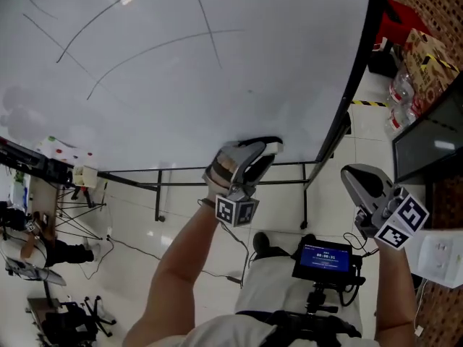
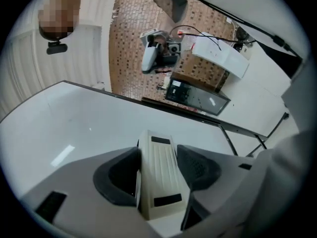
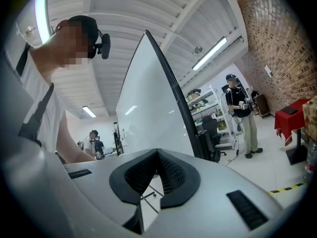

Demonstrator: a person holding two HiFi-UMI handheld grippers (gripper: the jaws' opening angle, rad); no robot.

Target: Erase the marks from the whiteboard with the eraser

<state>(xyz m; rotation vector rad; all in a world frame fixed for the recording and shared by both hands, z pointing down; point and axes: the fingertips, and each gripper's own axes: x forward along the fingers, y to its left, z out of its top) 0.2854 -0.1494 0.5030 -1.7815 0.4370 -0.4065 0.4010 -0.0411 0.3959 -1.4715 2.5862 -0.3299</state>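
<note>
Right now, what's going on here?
A person is cleaning a whiteboard with two hand-held grippers. The left gripper is shut on a white eraser and is at the board's lower edge. Thin curved marks higher up the board are not yet wiped. The right gripper is shut and empty, held off to the right of the board.

Glossy, smooth whiteboard gleams with reflections; a ribbed, cream plastic eraser sits in the left hand-held gripper, matt grey plastic with dimpled black pads. Rough brick wall behind.
</note>
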